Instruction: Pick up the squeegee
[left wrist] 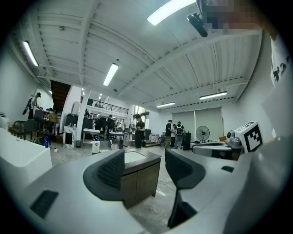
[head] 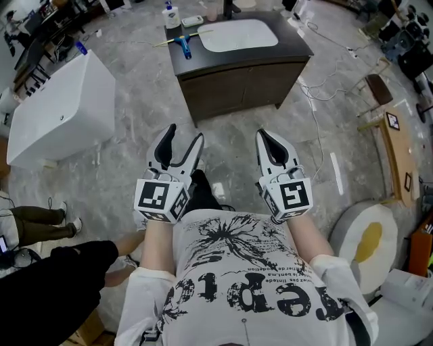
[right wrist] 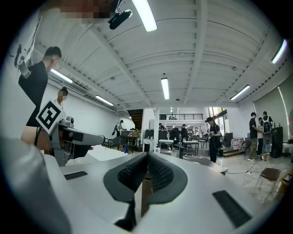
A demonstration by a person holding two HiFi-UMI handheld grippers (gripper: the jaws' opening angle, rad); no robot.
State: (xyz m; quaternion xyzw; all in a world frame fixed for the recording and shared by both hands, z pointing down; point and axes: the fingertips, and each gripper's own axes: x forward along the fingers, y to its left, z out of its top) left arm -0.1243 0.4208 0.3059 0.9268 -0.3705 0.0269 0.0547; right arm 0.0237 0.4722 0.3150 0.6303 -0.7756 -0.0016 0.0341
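The squeegee (head: 183,45), a blue-handled tool, lies on the dark counter of the vanity (head: 298,48), left of the white basin (head: 237,34). Both grippers are held level in front of my chest, well short of the vanity. My left gripper (head: 181,145) is open with nothing between its jaws; in the left gripper view (left wrist: 145,167) the vanity cabinet (left wrist: 139,178) shows through the gap. My right gripper (head: 266,139) is shut on nothing, and in the right gripper view (right wrist: 147,170) its pads meet. In both gripper views the squeegee itself is too small to make out.
A white bathtub (head: 61,108) stands at the left. A white bottle (head: 172,15) is on the counter's back left. Cables (head: 318,88) trail over the floor right of the vanity, near a wooden stool (head: 379,88). A person's legs (head: 40,223) are at the left edge.
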